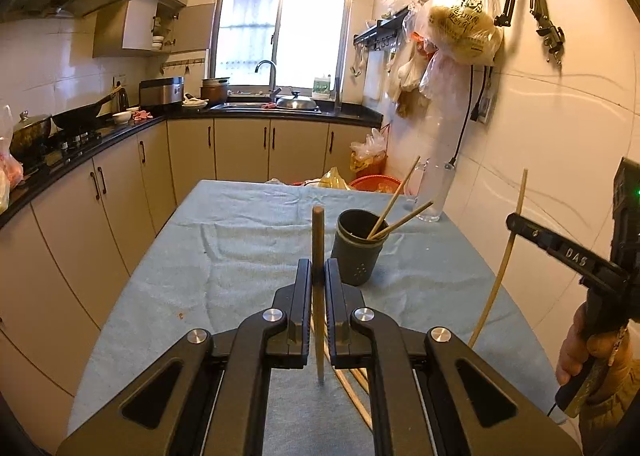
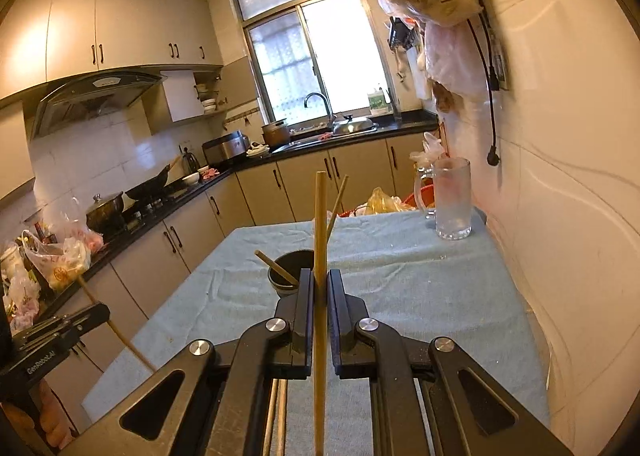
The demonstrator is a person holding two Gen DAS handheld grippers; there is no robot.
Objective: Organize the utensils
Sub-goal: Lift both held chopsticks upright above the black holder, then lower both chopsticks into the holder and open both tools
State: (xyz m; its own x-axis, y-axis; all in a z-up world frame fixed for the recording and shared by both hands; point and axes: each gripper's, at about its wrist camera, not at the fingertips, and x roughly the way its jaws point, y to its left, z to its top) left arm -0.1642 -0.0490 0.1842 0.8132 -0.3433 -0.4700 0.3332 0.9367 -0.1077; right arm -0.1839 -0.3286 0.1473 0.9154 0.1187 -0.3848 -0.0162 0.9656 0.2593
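Note:
My left gripper (image 1: 318, 268) is shut on a wooden chopstick (image 1: 318, 240) that stands upright above the blue-covered table (image 1: 240, 240). Just right of it stands a dark cup (image 1: 358, 256) with two chopsticks (image 1: 394, 211) leaning in it. My right gripper (image 2: 320, 278) is shut on another chopstick (image 2: 320, 215), held upright just right of the same cup (image 2: 290, 270). Each gripper shows in the other's view: the right one (image 1: 514, 221) with its chopstick (image 1: 506, 260), the left one (image 2: 100, 310) with its stick (image 2: 120, 332). Loose chopsticks (image 1: 346, 370) lie on the cloth under the grippers.
A glass mug (image 2: 452, 199) stands at the table's far right corner by the tiled wall. Red baskets and plastic bags (image 1: 372, 181) sit beyond the far edge. A counter with cooker and pots (image 1: 76, 127) runs along the left. Bags (image 1: 464, 27) hang on the wall.

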